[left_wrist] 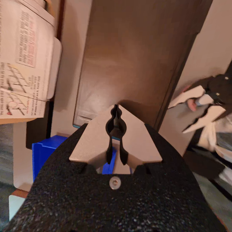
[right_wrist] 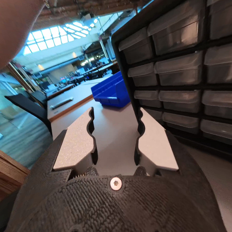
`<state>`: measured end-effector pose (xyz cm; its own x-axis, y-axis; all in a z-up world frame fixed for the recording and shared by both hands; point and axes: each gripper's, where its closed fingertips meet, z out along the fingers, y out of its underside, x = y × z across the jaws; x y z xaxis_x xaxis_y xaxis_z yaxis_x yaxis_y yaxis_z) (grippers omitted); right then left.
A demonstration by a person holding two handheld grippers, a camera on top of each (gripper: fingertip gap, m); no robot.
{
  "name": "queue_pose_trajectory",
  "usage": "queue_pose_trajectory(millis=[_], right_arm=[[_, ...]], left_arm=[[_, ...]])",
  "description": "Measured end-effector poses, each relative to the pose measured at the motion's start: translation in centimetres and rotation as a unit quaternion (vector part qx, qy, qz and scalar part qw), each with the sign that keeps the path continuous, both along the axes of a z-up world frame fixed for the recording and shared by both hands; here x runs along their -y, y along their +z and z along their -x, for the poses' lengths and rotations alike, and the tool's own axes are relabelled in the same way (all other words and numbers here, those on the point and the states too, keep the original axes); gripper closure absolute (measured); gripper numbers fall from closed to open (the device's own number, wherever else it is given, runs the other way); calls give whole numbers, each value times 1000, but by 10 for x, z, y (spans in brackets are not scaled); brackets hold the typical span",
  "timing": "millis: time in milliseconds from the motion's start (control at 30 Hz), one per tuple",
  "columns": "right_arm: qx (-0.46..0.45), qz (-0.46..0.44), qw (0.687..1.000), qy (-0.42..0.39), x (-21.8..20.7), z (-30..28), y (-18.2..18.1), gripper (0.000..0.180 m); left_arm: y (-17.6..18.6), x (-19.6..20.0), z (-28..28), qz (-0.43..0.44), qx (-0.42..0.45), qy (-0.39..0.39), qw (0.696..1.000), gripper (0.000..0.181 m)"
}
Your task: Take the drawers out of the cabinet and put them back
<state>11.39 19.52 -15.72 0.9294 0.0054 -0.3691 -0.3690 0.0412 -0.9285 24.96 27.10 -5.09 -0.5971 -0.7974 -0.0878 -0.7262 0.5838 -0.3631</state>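
- The drawers (right_wrist: 178, 74) are small, translucent plastic boxes; they look light and stiff but smooth, so I think the protruding front lip is the best place to hold one.
- They all sit in the black cabinet (right_wrist: 125, 77), which stands on the tabletop (right_wrist: 113, 128) to the right of the right tongs (right_wrist: 116, 115).
- The right tongs are wide apart and empty; the right finger is near the cabinet's lower left corner.
- The left tongs (left_wrist: 116, 106) are together, holding nothing visible, in front of a brown panel (left_wrist: 131, 56).
- A blue bin (right_wrist: 108, 92) lies beside the cabinet.
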Motion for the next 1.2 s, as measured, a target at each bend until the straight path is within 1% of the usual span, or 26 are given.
queue_pose_trajectory(millis=[67,133,200,300,433,567,667,767,900,1000,1067,1200], right_arm=[[-26,-17,1000,4,-7,0,2,116],[-44,-24,999,10,-11,1,1,121],[-55,-22,998,13,-14,-1,-2,125],[-68,-18,998,0,-16,-10,-7,128],[-108,-27,994,-4,-19,-18,-7,124],[-160,-35,986,-2,-25,-20,-11,119],[-222,-53,973,-6,-31,-22,-16,120],[-264,-79,961,-10,-36,-25,-15,129],[-298,-122,946,-38,-41,-34,-10,141],[-344,-154,924,-60,-41,-41,-13,148],[-360,-177,913,-69,-40,-43,-13,149],[-366,-195,906,-83,-41,-44,-14,152]], left_arm=[[-4,0,4,-14,-57,-12,998,181],[-7,-7,4,-44,-93,-17,995,181],[-8,-16,1,-62,-112,-12,992,181],[-9,-22,-8,-61,-125,-5,990,181],[-18,-21,-12,-65,-145,-6,987,181],[-19,-19,-15,-65,-150,-6,986,181],[-19,-19,-15,-65,-165,1,984,181],[-19,-19,-15,-69,-181,13,981,181],[-19,-19,-14,-112,-195,4,974,181],[-19,-19,-14,-138,-205,0,969,181],[-19,-19,-14,-143,-213,2,966,181],[-19,-19,-14,-148,-226,7,963,181]])
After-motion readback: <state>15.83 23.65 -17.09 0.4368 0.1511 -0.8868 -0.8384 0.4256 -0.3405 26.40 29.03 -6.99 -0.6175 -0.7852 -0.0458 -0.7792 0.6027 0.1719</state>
